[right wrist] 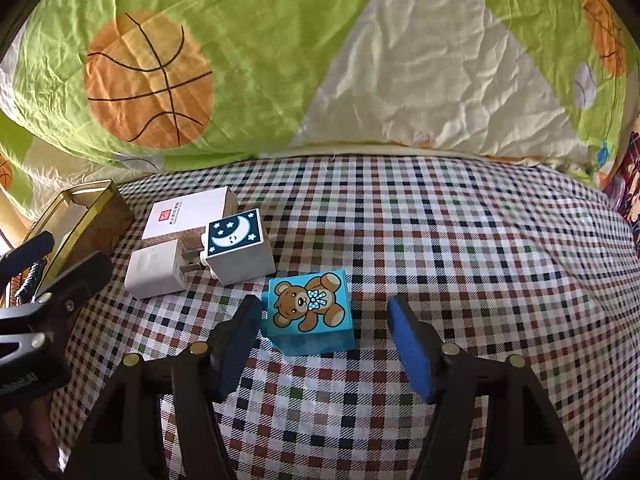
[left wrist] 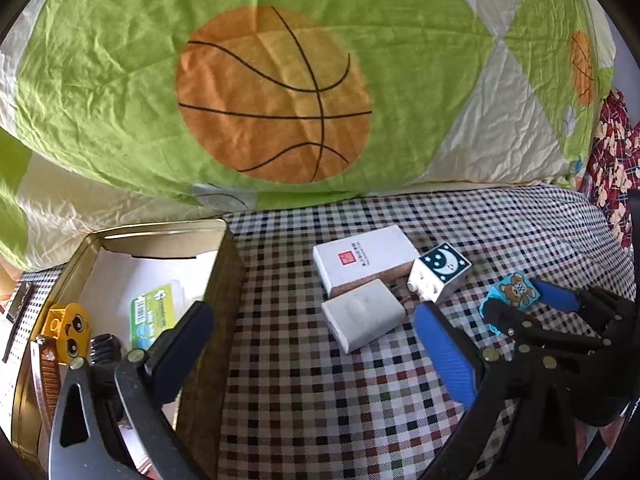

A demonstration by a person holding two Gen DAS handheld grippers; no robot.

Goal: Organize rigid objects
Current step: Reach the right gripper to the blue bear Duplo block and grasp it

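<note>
The blue bear block (right wrist: pixel 310 312) sits on the checked sheet (right wrist: pixel 460 240), just right of the moon block (right wrist: pixel 240 250). The right gripper (right wrist: pixel 326 344) is spread wide around it, left pad touching or nearly so, hard to say. I'd centre first, then squeeze the flat sides. The left gripper (left wrist: pixel 316 344) hangs wide by the tin (left wrist: pixel 224 280), empty.

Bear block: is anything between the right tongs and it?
No. The bear block lies between the open right tongs, left pad beside it, nothing between. The moon block sits behind it, clear of the pads.
</note>
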